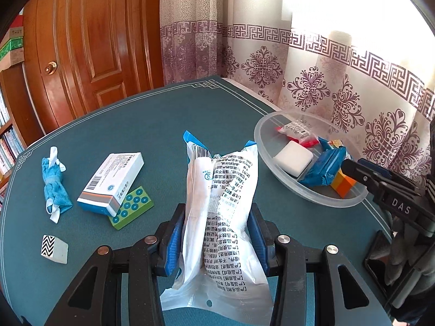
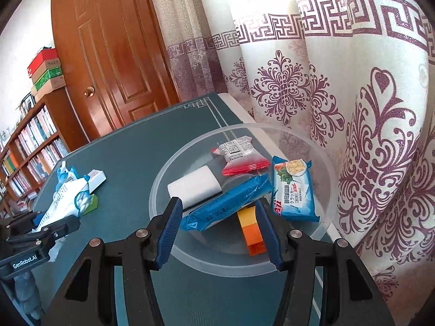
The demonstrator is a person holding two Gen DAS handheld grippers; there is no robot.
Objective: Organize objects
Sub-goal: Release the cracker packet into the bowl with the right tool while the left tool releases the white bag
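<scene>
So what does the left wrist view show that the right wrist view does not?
Only the left wrist view shows the blue cloth bundle and the zigzag-patterned block on the table. Only the right wrist view shows the cracker packet inside the clear bowl, and the bookshelf. Both show the white printed bag clamped in the left hand-held gripper, the white block, and the open right hand-held gripper over the bowl.

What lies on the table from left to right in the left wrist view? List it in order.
blue cloth bundle → zigzag-patterned block → medicine box → white printed pouch held in the left gripper → clear plastic bowl → right gripper.
</scene>
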